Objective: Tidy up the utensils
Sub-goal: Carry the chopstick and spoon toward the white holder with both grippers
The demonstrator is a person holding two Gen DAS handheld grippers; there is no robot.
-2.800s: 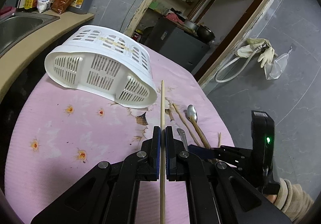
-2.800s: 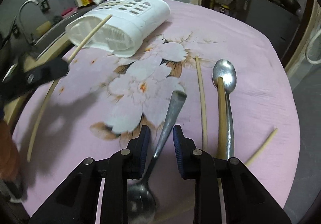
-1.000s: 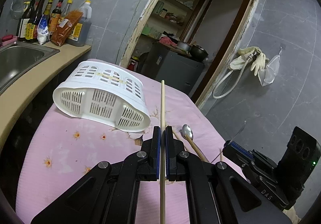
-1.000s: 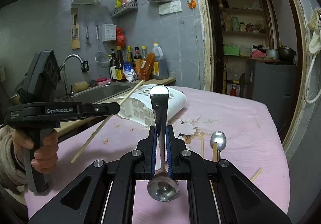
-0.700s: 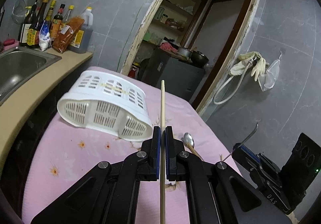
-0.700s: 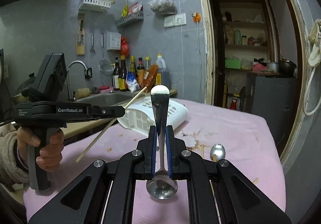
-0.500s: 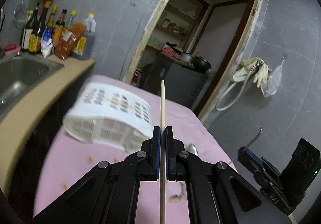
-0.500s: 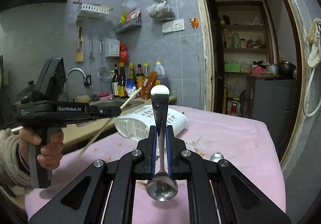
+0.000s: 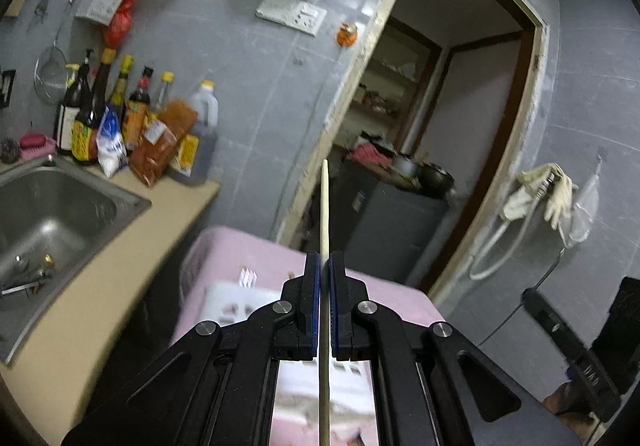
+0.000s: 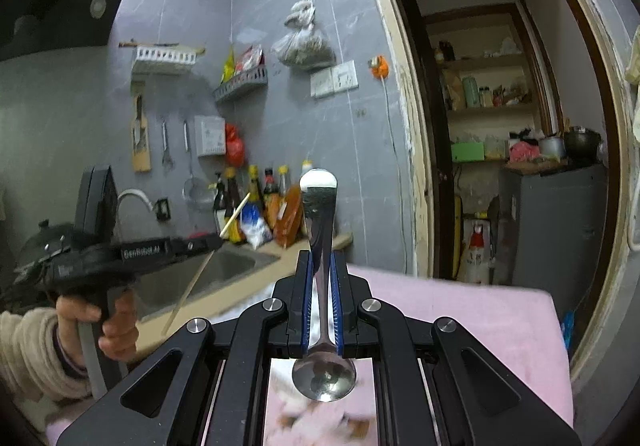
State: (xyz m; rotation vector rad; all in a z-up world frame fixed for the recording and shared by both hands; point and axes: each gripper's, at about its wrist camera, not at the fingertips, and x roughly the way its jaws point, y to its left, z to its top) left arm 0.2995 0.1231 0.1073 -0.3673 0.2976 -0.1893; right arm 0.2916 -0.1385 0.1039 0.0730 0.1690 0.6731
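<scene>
We hold a wooden chopstick in the left gripper, whose blue pads are pressed together on it, so the stick runs straight up between them with its tip against the doorway beyond and its lower end passing under the gripper's body. In the right gripper we hold a metal spoon, the jaws clamped on its narrow handle; the broad end of the handle points away from us and the bowl sits close to the camera, just behind the pads. Both utensils are up in the air above the table's pink cloth. Under the left gripper we make out a blurred white slotted basket lying on that cloth, mostly hidden by the gripper's frame, so we cannot tell how it lies. From the right wrist view we also see the left gripper from the side, out to the left, gripped by a hand in a cream knitted sleeve, with the chopstick slanting through its tip. Beyond the table stands a beige counter with a steel sink, and a row of sauce bottles against the grey tiled wall. To the right an open doorway shows a dark cabinet with pots on top.
</scene>
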